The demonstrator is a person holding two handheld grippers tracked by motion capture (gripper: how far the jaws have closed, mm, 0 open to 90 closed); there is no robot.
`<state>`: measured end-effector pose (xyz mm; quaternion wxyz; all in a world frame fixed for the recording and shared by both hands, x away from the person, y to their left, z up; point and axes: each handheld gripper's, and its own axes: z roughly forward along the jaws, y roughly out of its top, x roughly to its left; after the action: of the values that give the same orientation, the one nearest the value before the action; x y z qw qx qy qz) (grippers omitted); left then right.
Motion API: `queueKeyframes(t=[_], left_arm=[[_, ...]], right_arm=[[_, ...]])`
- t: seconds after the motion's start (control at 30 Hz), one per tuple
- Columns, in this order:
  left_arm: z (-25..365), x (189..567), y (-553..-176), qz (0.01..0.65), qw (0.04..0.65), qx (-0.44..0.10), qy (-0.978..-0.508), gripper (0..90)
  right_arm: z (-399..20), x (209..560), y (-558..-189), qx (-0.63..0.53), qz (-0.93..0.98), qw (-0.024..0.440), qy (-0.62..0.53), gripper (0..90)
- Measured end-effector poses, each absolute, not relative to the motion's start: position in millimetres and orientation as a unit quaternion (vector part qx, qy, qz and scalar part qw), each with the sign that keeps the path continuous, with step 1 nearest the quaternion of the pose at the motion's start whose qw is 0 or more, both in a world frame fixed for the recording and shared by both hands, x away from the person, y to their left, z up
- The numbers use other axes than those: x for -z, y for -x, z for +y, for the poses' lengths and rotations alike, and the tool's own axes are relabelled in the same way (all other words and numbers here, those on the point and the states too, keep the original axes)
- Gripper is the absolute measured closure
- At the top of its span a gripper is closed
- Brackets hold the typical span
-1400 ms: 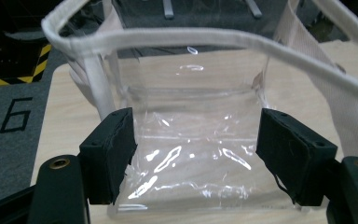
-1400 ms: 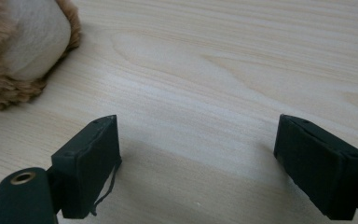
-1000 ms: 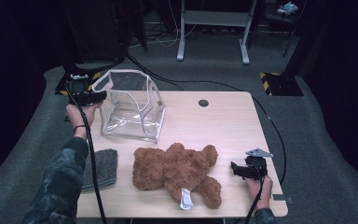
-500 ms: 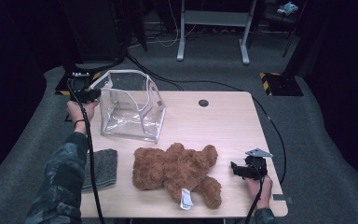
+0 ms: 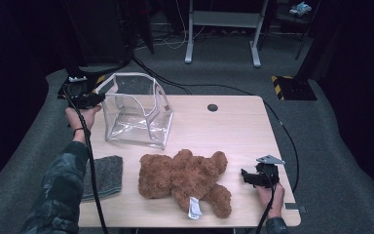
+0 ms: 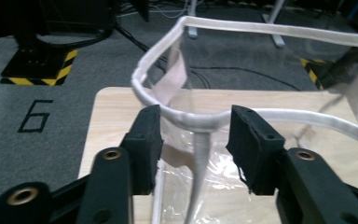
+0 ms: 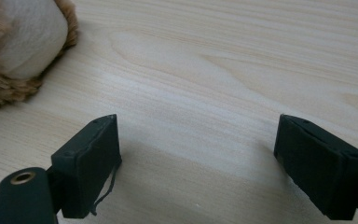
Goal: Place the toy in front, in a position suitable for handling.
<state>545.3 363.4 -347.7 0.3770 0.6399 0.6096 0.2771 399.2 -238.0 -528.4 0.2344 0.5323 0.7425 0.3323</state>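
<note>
A clear plastic bag (image 5: 136,117) with a white rim stands open at the table's back left. My left gripper (image 5: 95,100) is at its left edge. In the left gripper view the white rim (image 6: 261,29) runs between the jaws of the left gripper (image 6: 193,135), which have just been opening and stand apart without pressing it. A brown teddy bear (image 5: 185,178) lies at the front middle. My right gripper (image 5: 246,176) rests open on the wood just right of the bear. In the right gripper view, the bear's pale paw (image 7: 23,42) is at the upper left, and nothing lies between the jaws of my right gripper (image 7: 198,154).
A grey cloth (image 5: 102,175) lies at the front left of the wooden table (image 5: 233,126). A small round hole (image 5: 213,107) sits near the back edge. Cables trail over the table's right side and the carpet. A white tag (image 5: 193,207) sticks out of the bear.
The left hand has edged slightly left at the bag's rim. The right hand, the bear and the cloth have not moved.
</note>
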Motion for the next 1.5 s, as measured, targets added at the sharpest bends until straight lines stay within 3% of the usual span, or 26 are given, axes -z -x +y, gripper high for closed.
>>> queueKeyframes(t=[0.1,0.17,0.3,0.37,1.1,1.17,1.27,1.33,1.5], left_arm=[[360,356,-551,0.617,0.361,-0.258,-0.651,46.9],[358,364,-555,0.618,0.351,-0.252,-0.657,50.2],[357,375,-556,0.619,0.349,-0.256,-0.655,78.8],[357,378,-555,0.616,0.356,-0.258,-0.654,84.1],[392,376,-525,0.644,0.336,-0.288,-0.624,84.6],[392,374,-522,0.647,0.337,-0.293,-0.619,80.4],[388,368,-514,0.642,0.341,-0.284,-0.625,58.6],[382,362,-506,0.634,0.347,-0.285,-0.63,49.5],[363,361,-489,0.598,0.353,-0.281,-0.663,39.7]], right_arm=[[-238,528,-399,-0.332,0.742,0.234,-0.532,13.7],[-238,528,-399,-0.332,0.743,0.234,-0.533,13.7],[-238,528,-399,-0.332,0.742,0.234,-0.533,13.7],[-238,528,-399,-0.332,0.743,0.234,-0.532,13.7],[-238,528,-399,-0.332,0.743,0.234,-0.532,13.7],[-238,528,-399,-0.332,0.743,0.234,-0.532,13.7],[-238,528,-399,-0.332,0.743,0.234,-0.532,13.7],[-238,528,-399,-0.332,0.743,0.234,-0.532,13.7],[-238,528,-399,-0.333,0.742,0.233,-0.532,13.7]])
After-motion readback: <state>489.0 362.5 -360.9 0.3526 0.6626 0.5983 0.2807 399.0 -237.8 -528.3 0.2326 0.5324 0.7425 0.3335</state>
